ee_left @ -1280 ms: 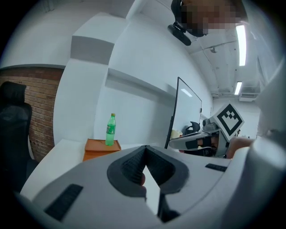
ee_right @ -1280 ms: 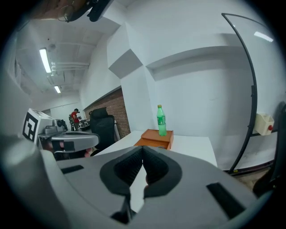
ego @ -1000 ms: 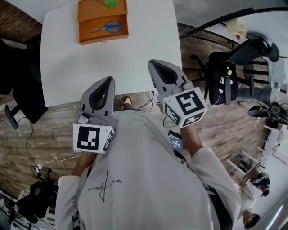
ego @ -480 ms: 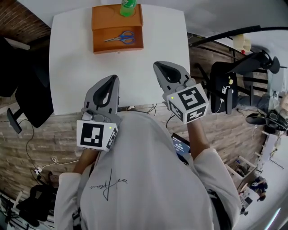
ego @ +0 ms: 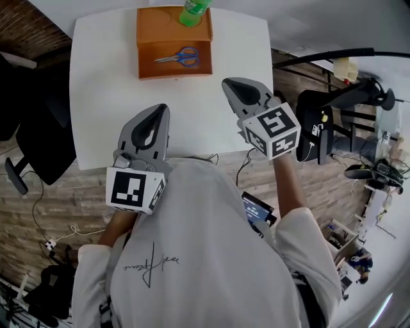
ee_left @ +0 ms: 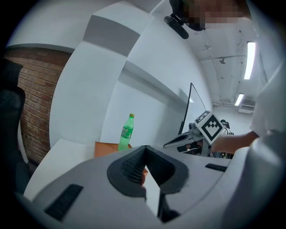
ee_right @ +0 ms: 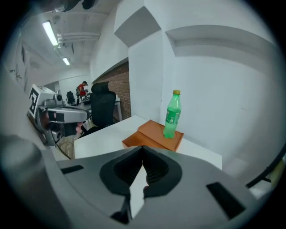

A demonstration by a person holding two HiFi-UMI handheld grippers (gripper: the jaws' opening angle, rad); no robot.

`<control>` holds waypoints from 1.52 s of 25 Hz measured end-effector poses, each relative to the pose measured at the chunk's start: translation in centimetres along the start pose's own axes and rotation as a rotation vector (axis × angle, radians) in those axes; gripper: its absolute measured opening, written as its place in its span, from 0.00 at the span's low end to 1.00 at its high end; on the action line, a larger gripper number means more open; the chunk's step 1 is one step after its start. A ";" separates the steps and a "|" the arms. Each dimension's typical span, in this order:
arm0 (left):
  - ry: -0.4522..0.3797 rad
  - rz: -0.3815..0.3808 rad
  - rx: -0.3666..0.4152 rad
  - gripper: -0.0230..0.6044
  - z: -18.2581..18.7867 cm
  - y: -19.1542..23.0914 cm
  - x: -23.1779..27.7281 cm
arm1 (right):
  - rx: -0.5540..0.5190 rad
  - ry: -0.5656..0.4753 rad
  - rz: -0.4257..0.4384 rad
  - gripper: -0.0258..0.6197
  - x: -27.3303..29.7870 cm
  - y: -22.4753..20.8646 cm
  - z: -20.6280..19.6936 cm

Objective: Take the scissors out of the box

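Observation:
An orange box (ego: pixel 148 40) stands at the far end of the white table (ego: pixel 102 96). Blue-handled scissors (ego: pixel 180 57) lie in its near compartment. A green bottle (ego: pixel 194 11) stands upright in the far part of the box. My left gripper (ego: pixel 159 108) hovers over the table's near edge, shut and empty. My right gripper (ego: pixel 230 82) is further in on the right, also shut and empty, still short of the box. Both gripper views look past closed jaws at the box (ee_left: pixel 104 149) (ee_right: pixel 151 136) and bottle (ee_left: pixel 127 132) (ee_right: pixel 171 114); the scissors are hidden there.
A black office chair (ego: pixel 33 138) stands left of the table, another black chair (ego: pixel 320 122) to its right. Cables lie on the wooden floor (ego: pixel 57 198) below the table's near edge. A white wall rises behind the box.
Both grippers have moved forward over the table's near edge towards the box. The box and scissors now sit lower and closer in the head view. Both pairs of jaws stay shut.

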State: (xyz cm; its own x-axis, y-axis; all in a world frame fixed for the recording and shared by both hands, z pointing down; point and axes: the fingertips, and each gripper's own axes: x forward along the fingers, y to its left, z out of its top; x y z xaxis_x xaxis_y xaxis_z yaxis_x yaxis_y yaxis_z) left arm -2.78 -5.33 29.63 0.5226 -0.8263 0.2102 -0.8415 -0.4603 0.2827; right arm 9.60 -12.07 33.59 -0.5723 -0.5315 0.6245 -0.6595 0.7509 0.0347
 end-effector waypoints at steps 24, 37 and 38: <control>0.067 -0.026 -0.032 0.04 -1.4 1.5 2.6 | -0.328 0.274 0.153 0.07 9.2 -1.5 -3.2; 0.100 0.007 -0.066 0.04 -2.2 2.8 2.8 | -0.435 0.370 0.190 0.10 13.4 -2.8 -4.8; 0.104 0.009 -0.069 0.04 -2.3 3.0 2.9 | -0.440 0.380 0.196 0.11 13.8 -2.8 -5.0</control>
State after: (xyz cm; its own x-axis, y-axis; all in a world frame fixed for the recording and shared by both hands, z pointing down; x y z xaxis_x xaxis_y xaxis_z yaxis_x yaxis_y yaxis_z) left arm -3.49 -8.32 33.25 0.5294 -0.7906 0.3076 -0.8367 -0.4265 0.3437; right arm 6.01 -19.52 46.00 -0.3956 -0.2513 0.8834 -0.2504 0.9549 0.1595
